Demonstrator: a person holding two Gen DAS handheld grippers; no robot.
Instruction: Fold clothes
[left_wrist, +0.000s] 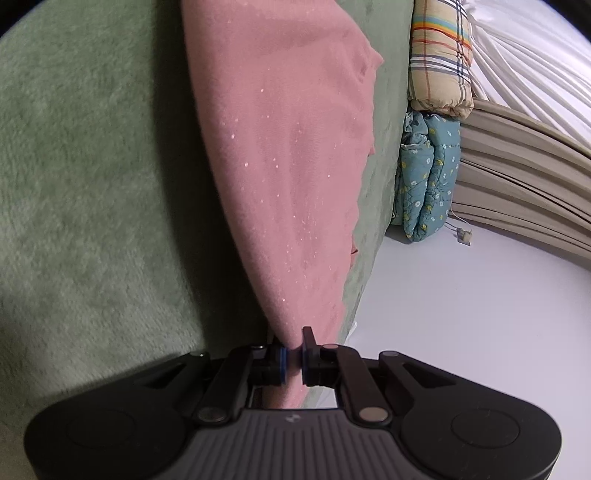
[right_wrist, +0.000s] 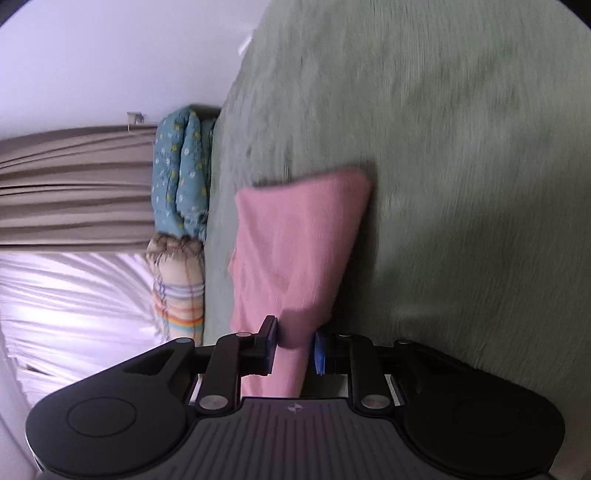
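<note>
The pink garment is a soft, matt knit cloth flecked with tiny glinting specks. Under it, the green blanket looks plush and fuzzy, with a short pile. Beside the blanket's edge, the teal quilt is puckered printed cotton, and the plaid quilt next to it is smooth woven cloth. The curtain is matt and pleated. The left gripper is matt black plastic with 2 dull metal pivot pins and blue rubbery pads.

A green fleece blanket is covering the bed, with folded quilts, beige curtains and white wall lying beyond.
</note>
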